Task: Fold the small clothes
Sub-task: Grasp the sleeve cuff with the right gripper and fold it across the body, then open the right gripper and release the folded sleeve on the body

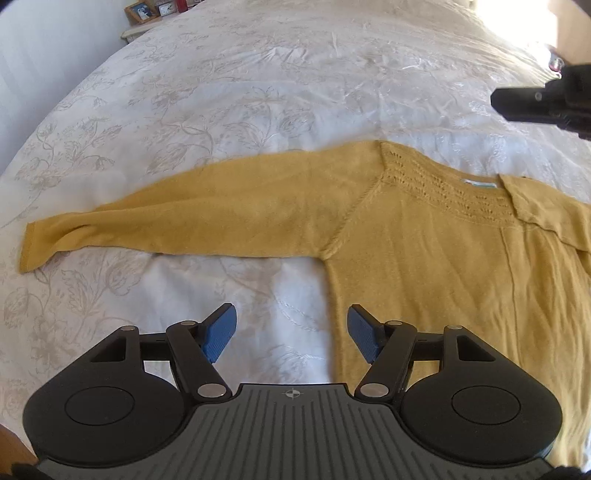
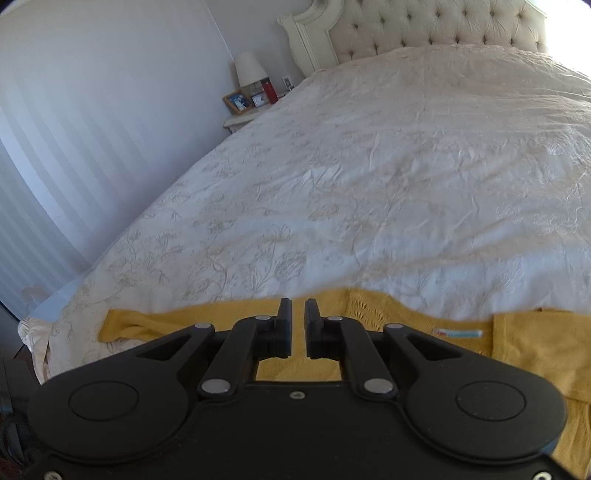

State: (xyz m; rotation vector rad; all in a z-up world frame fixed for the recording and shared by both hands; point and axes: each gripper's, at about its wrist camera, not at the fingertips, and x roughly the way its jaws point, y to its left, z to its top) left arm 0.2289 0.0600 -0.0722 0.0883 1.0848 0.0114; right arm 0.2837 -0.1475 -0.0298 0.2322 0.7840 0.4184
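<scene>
A mustard-yellow knit sweater (image 1: 424,240) lies flat on the bed, its left sleeve (image 1: 166,218) stretched out to the left and its right sleeve (image 1: 546,210) folded over the body. My left gripper (image 1: 291,334) is open with blue pads, hovering above the sweater's left side edge, holding nothing. My right gripper (image 2: 298,325) has its fingers nearly together with a narrow gap and nothing between them, above the sweater's (image 2: 524,347) neck area. It also shows in the left wrist view (image 1: 535,99) at the upper right.
The bed is covered by a white floral bedspread (image 2: 369,184). A tufted headboard (image 2: 424,26) stands at the far end. A nightstand (image 2: 240,118) with a lamp and photo frames is beside the bed, by the striped wall.
</scene>
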